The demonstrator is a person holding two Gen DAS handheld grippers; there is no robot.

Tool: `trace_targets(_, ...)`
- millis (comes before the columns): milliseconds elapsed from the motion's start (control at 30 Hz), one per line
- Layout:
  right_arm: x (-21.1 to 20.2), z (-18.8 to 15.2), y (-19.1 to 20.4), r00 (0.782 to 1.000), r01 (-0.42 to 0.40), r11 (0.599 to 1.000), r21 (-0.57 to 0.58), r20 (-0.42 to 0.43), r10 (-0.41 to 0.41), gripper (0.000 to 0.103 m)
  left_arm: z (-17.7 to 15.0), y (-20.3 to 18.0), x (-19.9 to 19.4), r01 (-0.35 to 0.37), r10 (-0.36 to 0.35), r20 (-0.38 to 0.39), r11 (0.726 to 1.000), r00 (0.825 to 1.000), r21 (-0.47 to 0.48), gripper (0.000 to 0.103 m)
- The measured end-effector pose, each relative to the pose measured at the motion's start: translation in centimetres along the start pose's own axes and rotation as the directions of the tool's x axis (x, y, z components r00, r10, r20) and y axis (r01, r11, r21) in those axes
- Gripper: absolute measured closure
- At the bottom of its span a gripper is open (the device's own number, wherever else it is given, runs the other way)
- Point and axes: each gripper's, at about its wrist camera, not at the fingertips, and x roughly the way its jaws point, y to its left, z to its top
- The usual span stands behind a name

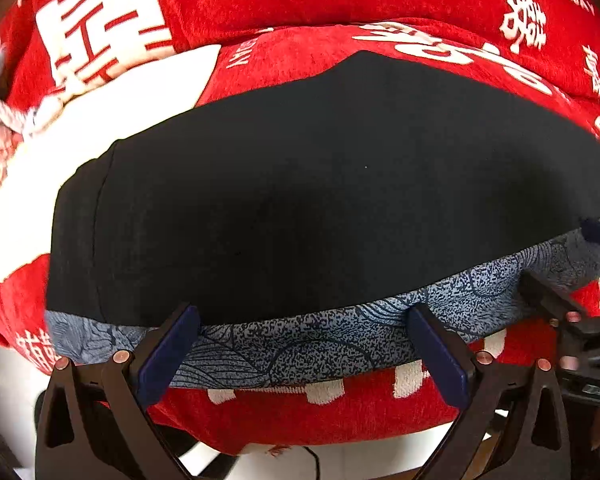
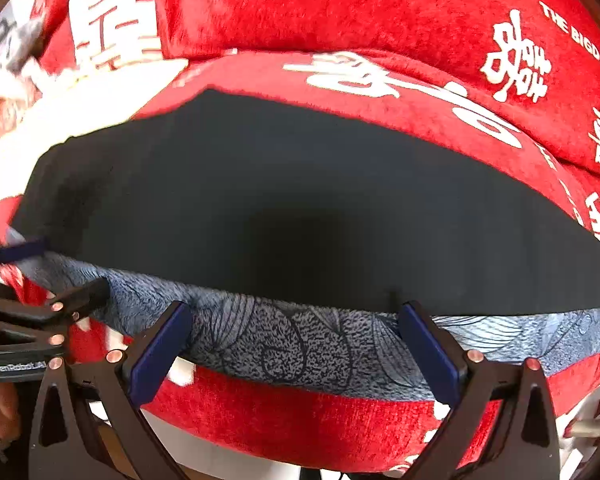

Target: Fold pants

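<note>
One pair of pants [image 1: 320, 200] lies there, black with a blue patterned band. Two tools work at it, a left tool [image 1: 304, 344] and a right tool [image 2: 296, 340], each with two blue-padded fingers [image 1: 168, 352]. One red blanket [image 1: 300, 0] with white characters lies underneath.

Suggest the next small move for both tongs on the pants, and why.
Probably ease both forward and close on the near edge. The left tongs and right tongs both stand open, straddling the blue patterned band of the black pants, which lie flat on the red blanket. Nothing is pinched yet, so no fold can start.
</note>
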Motion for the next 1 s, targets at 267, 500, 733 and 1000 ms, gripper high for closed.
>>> trace_targets(267,-0.8,-2.4,-6.7,0.998,0.064,0.995,0.082,0.005,-0.065,0.0,-1.5,4.5,1.2,0.055,-0.069,-0.092,0.988,0.993,-0.145,0.0)
trace_targets(500,-3.3,-7.7,-21.4,0.994,0.097,0.889,0.448,-0.005,-0.106,0.0,0.4,1.8,-2.8,0.087,-0.093,-0.051,0.989,0.994,-0.121,0.0)
trace_targets(733,-4.7,-14.5,-32.7,0.992,-0.042,0.696,0.716,0.114,-0.057,0.002,4.8,-8.9,-1.8,0.206,-0.208,-0.106,0.978,0.972,-0.027,0.0)
trace_targets(1000,-2.0,-12.9,-35.2,0.977,-0.122,0.698,0.705,0.211,-0.042,0.017,8.2,-19.7,0.1,0.176,-0.167,-0.147,0.983,0.975,0.052,0.0)
